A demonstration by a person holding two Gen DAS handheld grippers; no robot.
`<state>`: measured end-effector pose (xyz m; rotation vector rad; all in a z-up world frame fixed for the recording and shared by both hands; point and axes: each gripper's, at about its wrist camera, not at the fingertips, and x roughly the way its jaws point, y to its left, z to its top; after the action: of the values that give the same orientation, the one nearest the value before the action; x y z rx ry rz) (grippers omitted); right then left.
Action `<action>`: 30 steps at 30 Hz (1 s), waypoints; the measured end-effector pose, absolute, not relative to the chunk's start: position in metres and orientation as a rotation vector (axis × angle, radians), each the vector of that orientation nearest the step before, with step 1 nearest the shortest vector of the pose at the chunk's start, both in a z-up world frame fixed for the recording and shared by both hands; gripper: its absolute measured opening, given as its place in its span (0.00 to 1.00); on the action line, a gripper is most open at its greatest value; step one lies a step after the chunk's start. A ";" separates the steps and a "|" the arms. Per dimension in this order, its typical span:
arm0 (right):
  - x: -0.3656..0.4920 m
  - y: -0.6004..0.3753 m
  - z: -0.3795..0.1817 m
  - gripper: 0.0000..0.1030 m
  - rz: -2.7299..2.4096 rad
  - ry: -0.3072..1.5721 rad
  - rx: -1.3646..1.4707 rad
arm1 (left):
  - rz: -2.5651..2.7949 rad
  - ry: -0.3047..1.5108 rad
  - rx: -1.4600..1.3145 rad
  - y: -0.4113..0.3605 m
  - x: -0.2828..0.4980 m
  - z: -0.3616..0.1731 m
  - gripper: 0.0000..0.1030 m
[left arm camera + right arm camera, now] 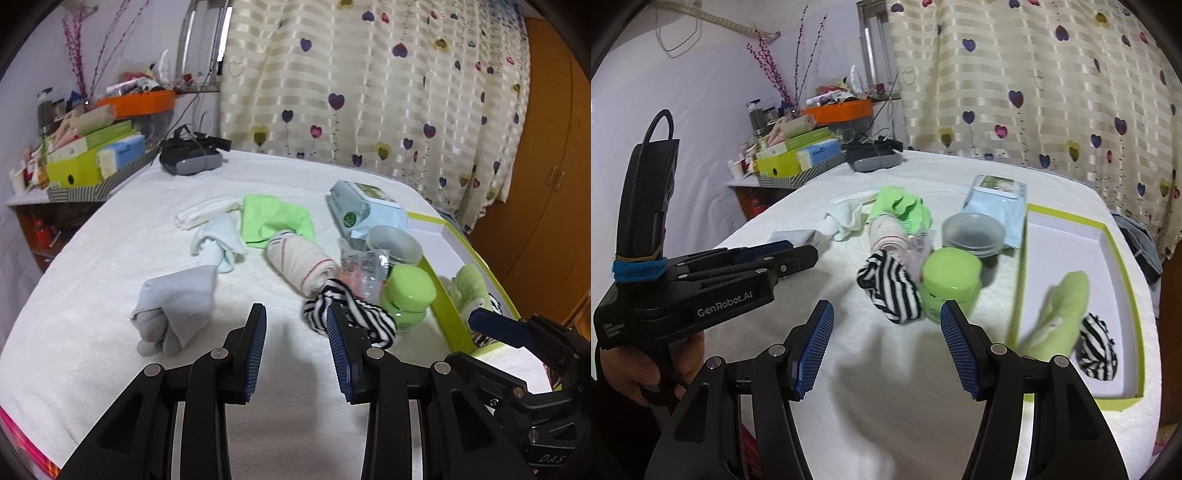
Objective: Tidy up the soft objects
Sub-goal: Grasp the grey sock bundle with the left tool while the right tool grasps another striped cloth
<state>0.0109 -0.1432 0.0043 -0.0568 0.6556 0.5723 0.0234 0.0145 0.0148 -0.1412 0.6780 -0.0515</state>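
Item: soft goods on a white-covered surface (110, 236), awaiting sorting into a green-rimmed box (1123, 258) at the right.

Already in the box: a pale green cloth (1060, 317) and a striped roll (1097, 354).

Still loose: a striped sock (890, 291) touching a green-lidded jar (951, 280); a cream roll with red lines (299, 258); a grey bundle (177, 302); a pale mint cloth (218, 240); a bright green cloth (273, 218); folded white cloth (203, 214) behind it.

Hard goods among them: the jar, a clear lidded tub (973, 230), a wipes packet (362, 210).

Left tool (296, 325): jaws partly apart, empty. Right tool (886, 325): jaws wide, empty, aimed at the striped sock.

Step in hand, as judged: fetching the striped sock; best pinched at its bulk on the side away from the jar, lifted clear before swinging right, so the jar is not dragged or tipped; set beside its match in the box.

Views compared: the right view shows the box floor and its contents in full, plus a hand (646, 373) on the left tool's grip; the left view shows the grey bundle whole, and only a strip of the box.
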 end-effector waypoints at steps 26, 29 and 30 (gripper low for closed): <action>0.050 -0.091 -0.018 0.58 0.614 0.727 -0.142 | 0.102 0.676 -0.244 0.094 0.037 -0.001 0.49; 0.054 -0.086 -0.021 0.58 0.616 0.736 -0.155 | 0.099 0.700 -0.248 0.100 0.043 -0.008 0.53; 0.055 -0.084 -0.023 0.58 0.615 0.741 -0.157 | 0.097 0.711 -0.250 0.101 0.046 -0.011 0.55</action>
<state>0.0551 -0.0844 -0.0227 -0.1574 0.7406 0.6154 0.0461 0.1005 -0.0111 -0.2496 0.7111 0.0972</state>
